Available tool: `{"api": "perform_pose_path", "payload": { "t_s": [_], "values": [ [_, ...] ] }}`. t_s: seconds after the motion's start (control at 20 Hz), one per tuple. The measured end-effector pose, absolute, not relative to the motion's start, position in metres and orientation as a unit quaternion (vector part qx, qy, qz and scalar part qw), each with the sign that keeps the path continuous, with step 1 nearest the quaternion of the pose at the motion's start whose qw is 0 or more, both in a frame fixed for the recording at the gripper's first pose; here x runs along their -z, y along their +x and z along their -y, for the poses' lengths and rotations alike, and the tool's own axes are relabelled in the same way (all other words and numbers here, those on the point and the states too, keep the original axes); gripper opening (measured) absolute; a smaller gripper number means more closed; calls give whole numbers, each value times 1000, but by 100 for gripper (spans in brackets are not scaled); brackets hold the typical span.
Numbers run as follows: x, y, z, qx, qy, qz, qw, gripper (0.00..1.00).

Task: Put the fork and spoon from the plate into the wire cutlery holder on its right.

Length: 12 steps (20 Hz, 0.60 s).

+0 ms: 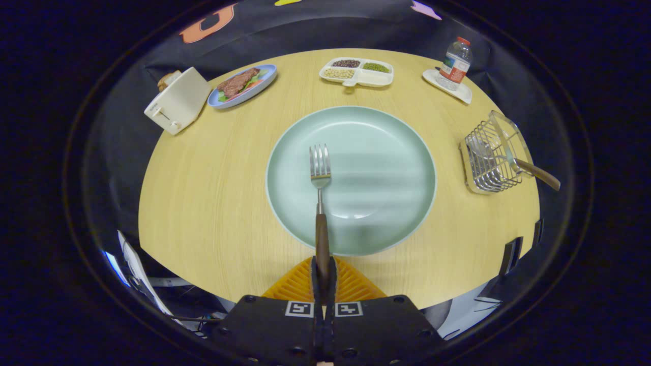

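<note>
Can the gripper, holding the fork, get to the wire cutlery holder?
Probably yes: the gripper is shut on the fork, and bare table lies before the wire cutlery holder.

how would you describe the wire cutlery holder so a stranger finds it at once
On the round wooden table, look right of the big pale green plate. The wire cutlery holder is the metal basket there, the sole wire thing, with a wooden-handled spoon leaning out.
</note>
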<state>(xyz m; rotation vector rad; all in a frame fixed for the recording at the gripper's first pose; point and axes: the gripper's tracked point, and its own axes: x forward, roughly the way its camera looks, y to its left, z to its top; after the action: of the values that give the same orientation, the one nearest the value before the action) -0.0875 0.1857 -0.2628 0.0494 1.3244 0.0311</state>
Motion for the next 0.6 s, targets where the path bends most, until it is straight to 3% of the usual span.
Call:
{"api": "perform_pose_path", "payload": {
  "t_s": [0.6],
  "values": [
    [177,-85,-123,-8,82,-575,814,0]
  ]
}}
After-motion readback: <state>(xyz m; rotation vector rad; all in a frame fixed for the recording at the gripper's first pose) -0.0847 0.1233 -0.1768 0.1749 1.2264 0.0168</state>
